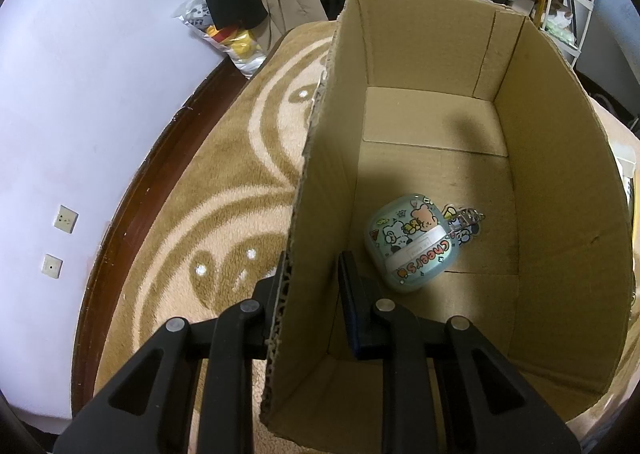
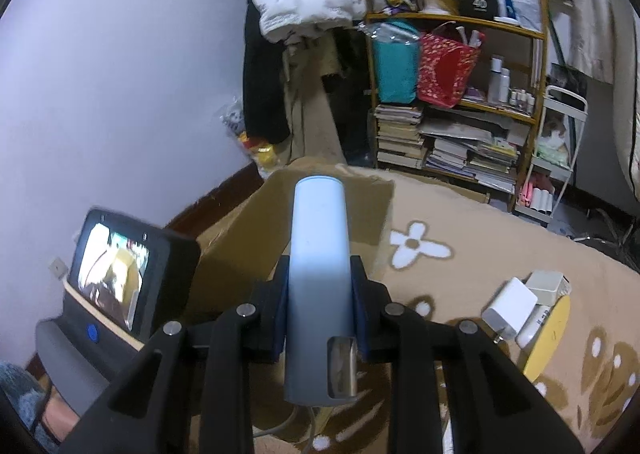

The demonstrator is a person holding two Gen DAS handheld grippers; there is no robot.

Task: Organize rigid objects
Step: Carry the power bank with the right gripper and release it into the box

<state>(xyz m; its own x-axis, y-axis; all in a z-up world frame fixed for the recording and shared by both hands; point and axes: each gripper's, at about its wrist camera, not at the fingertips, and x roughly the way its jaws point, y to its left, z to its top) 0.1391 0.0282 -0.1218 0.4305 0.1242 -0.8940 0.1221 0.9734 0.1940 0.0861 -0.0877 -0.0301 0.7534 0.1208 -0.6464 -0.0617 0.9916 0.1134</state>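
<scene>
White charger [image 2: 509,308] beside yellow disc [image 2: 550,338]

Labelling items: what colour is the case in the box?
Pale teal case with cartoon animal stickers; left wrist view.

The box [image 1: 540,182] is matt corrugated cardboard with rough torn edges, on a fluffy pile blanket [image 1: 224,190]. At 5 o'clock inside it lies a glossy plastic case [image 1: 412,244]. The tube [image 2: 318,274] looks smooth matt plastic, with a shiny metal clip [image 2: 342,366].

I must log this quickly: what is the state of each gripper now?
Left gripper: open, straddling the cardboard box wall.
Right gripper: shut on the pale blue cylinder.
</scene>
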